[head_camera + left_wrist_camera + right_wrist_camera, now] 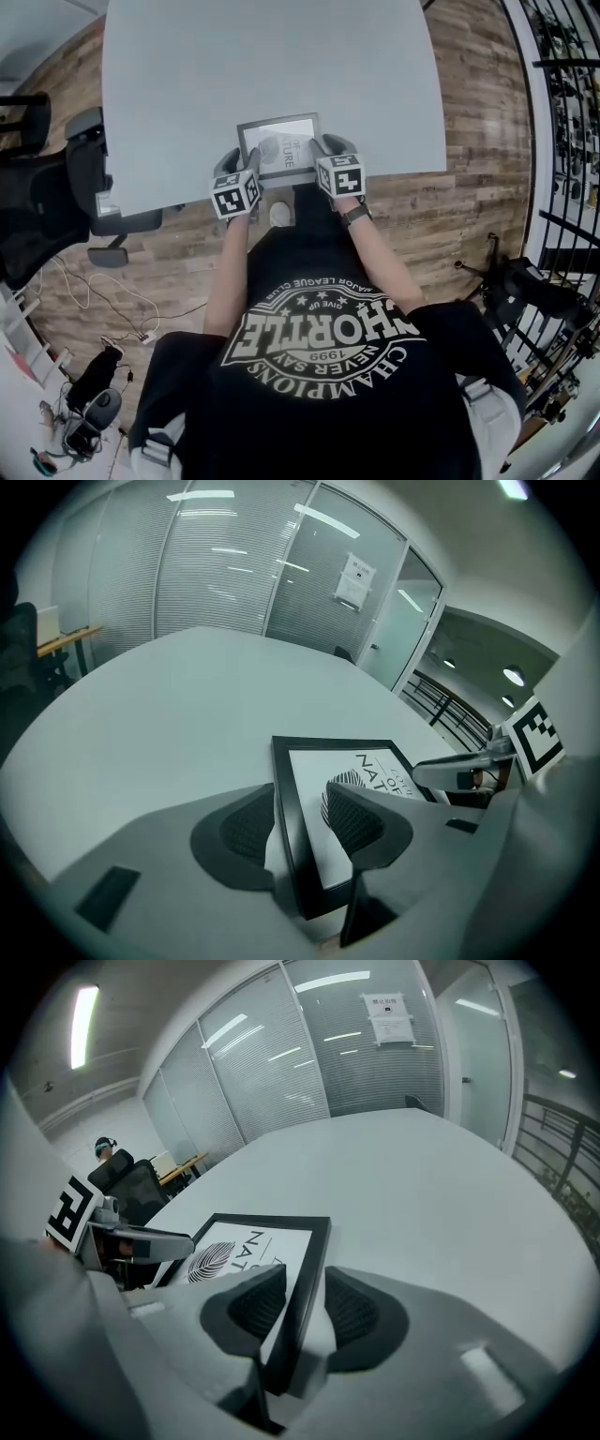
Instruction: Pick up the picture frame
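the picture frame (279, 148) lies flat on the table (234, 75), its near side just beside the table's edge by the person. the left gripper (302, 825) straddles the frame's left rail, jaws spread, one pad over the print and one outside the rail, neither pressing. the right gripper (302, 1309) does the same on the frame's right rail. i'd close both together, squarely on the rails, then raise them evenly; a lopsided squeeze could make the thin rail slip or the frame tip.
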Available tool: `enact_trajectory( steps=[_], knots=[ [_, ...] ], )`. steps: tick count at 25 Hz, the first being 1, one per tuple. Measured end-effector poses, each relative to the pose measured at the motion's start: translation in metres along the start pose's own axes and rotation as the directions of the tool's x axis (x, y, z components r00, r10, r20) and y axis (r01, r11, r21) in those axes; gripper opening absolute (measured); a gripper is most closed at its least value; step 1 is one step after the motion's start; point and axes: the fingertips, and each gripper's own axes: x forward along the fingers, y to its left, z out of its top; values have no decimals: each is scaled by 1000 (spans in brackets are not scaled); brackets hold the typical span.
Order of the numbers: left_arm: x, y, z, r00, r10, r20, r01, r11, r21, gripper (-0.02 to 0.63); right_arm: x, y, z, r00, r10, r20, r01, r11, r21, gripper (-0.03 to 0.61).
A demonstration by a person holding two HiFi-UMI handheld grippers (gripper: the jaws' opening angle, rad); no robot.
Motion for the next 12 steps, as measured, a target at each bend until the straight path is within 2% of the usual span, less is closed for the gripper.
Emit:
enact_trajectory(
  steps=[8,10,12],
  knots=[
    [5,10,-10,1000,29,-8,-30,999,-25,169,5,1,-9,1000,-2,-18,2,1000,9,117],
    [4,10,-11,999,39,-11,-39,999,-27,143,4,2,-11,1000,1,-17,-1,1000,11,83],
    [3,11,-13,999,47,-16,-48,998,-38,83,3,2,-12,1000,4,-21,-3,1000,17,80]
  ],
)
